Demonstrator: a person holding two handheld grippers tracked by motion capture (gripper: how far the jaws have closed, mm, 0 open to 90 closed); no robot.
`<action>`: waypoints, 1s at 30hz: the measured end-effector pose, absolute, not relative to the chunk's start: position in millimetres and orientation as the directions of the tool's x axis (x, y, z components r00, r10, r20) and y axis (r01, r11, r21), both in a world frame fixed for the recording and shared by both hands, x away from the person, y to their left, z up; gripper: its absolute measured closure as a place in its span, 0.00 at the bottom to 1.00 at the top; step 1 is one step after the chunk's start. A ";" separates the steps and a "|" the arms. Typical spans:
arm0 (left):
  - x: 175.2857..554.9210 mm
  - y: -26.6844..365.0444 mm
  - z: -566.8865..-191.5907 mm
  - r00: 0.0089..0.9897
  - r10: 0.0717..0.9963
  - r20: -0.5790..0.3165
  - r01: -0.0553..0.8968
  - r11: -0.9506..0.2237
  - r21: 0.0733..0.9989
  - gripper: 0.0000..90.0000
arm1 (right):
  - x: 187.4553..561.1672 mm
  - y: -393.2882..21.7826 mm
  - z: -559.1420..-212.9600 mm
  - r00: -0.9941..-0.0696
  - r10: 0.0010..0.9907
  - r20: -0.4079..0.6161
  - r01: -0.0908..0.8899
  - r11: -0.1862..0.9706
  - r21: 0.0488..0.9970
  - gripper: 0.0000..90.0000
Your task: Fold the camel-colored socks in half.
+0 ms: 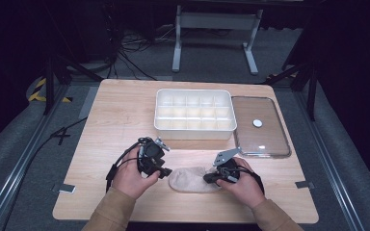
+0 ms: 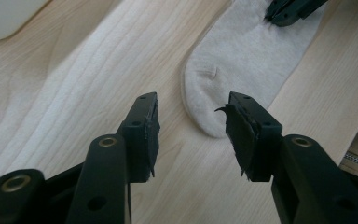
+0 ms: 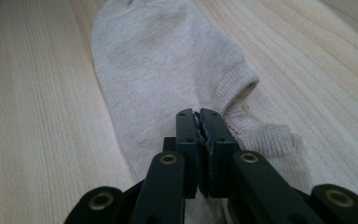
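A beige ankle sock (image 1: pixel 190 180) lies flat on the wooden table (image 1: pixel 115 120) near its front edge, between my two hands. My left gripper (image 1: pixel 166 172) sits at the sock's left end. In the left gripper view its jaws (image 2: pixel 193 121) stand apart just short of the rounded toe (image 2: pixel 209 93), with bare wood between the pads. My right gripper (image 1: pixel 207 178) is at the sock's right end. In the right gripper view it (image 3: pixel 199 116) is shut on the ribbed cuff of the sock (image 3: pixel 154 60). Its black tips (image 2: pixel 289 11) also show on the far end of the sock in the left gripper view.
A white compartment box (image 1: pixel 195 131) stands at the middle of the table behind the hands. To its right lies a clear lid (image 1: pixel 265 142) with a small white disc (image 1: pixel 257 123) on it. Bare wood stretches to the left of the box.
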State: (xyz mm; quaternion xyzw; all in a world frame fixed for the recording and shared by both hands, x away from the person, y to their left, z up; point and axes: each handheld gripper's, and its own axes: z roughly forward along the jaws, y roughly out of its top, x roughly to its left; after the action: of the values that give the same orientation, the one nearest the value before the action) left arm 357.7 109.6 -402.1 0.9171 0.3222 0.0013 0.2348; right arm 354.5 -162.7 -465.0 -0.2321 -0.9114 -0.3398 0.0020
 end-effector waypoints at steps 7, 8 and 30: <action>360.3 93.2 -421.6 0.772 0.617 -0.153 0.624 -0.689 0.369 0.61 | 353.4 -163.5 -465.8 -0.894 0.420 0.156 0.418 0.657 0.627 0.97; 360.7 91.1 -424.3 0.769 0.623 -0.145 0.627 -0.691 0.359 0.61 | 353.1 -163.7 -465.8 -0.894 0.421 0.157 0.419 0.656 0.628 0.97; 360.3 72.2 -442.5 0.799 0.585 -0.138 0.599 -0.756 0.264 0.80 | 350.9 -164.6 -466.6 -0.896 0.420 0.144 0.408 0.652 0.639 0.94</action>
State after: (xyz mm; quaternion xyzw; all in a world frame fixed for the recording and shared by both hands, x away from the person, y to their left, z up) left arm 360.3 72.2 -442.5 0.9367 0.3160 -0.0233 0.1486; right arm 350.9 -164.6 -466.6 -0.2277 -0.9089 -0.3494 -0.0081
